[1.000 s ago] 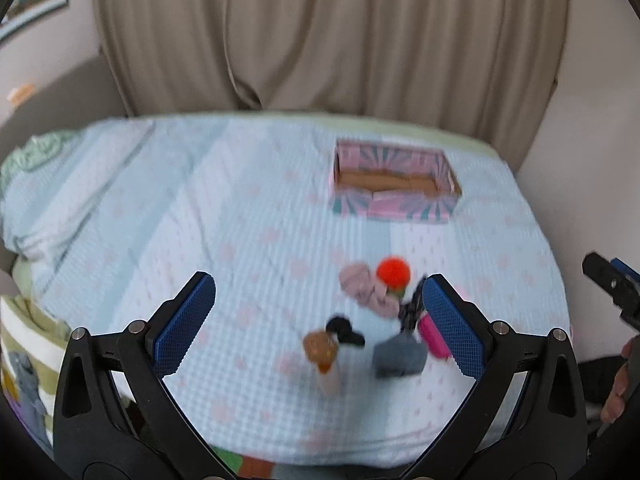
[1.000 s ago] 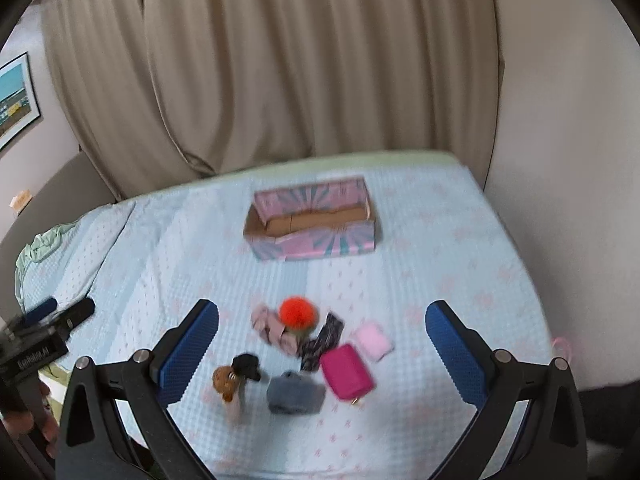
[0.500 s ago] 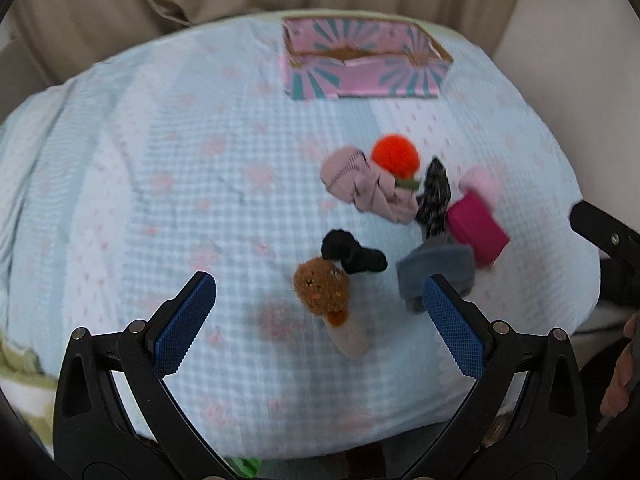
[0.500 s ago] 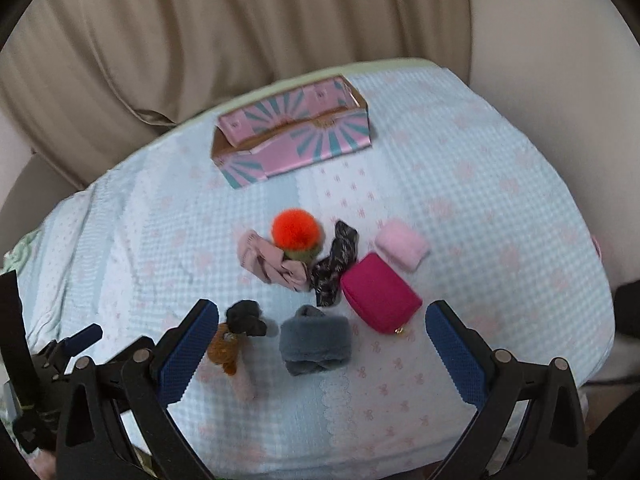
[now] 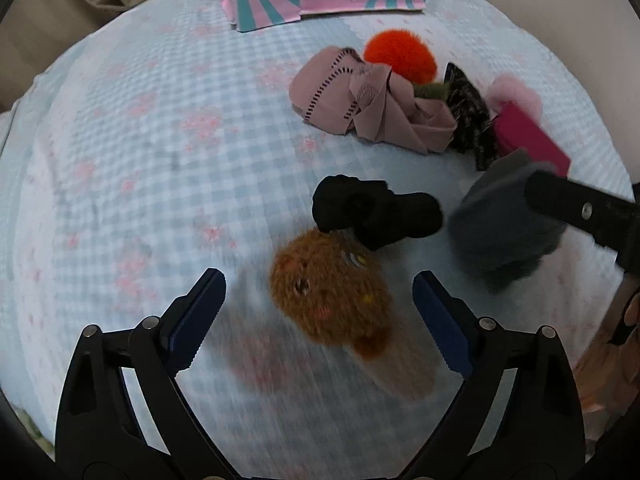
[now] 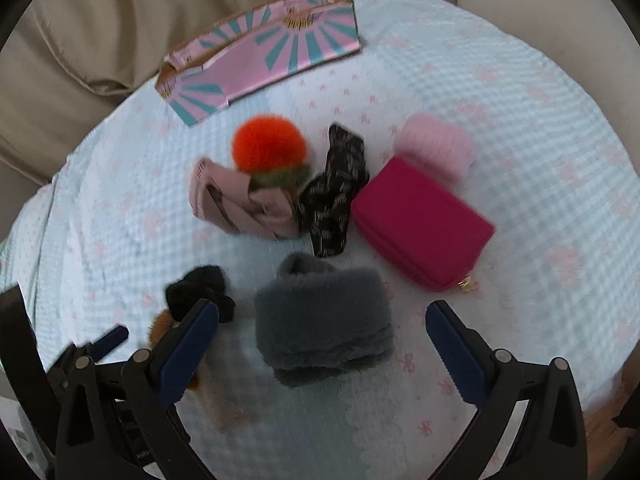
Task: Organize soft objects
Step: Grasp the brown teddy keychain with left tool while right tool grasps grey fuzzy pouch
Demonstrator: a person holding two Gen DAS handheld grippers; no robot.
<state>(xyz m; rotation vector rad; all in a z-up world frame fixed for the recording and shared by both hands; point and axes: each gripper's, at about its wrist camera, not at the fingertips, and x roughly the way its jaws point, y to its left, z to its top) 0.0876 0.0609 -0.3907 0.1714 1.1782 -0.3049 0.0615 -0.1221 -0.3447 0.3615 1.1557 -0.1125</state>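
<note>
In the left wrist view my left gripper [image 5: 320,314] hangs low over the bed with a brown fuzzy toy [image 5: 328,300] between its jaws, which are closing; the pads [image 5: 202,312] stand clear of it. A black scrunchie [image 5: 372,212] touches the toy's far side. In the right wrist view my right gripper [image 6: 322,340] is open around a grey fuzzy band [image 6: 320,320], pads apart from it. Beyond lie a pink cloth [image 6: 240,204], an orange pompom [image 6: 268,144], a dark patterned scrunchie [image 6: 336,196], a magenta pouch [image 6: 420,220] and a pale pink fuzzy piece [image 6: 436,148].
A pink box with teal rays [image 6: 260,60] stands at the far side of the light blue checked bedcover [image 5: 140,160], in front of a beige curtain [image 6: 100,20]. The right gripper's black finger [image 5: 580,208] crosses over the grey band in the left wrist view. The bed's near edge is close below.
Both grippers have dropped steeply toward the bed and tipped downward. The toy now sits between the left jaws, the grey band between the right jaws. The left jaws have narrowed slightly.
</note>
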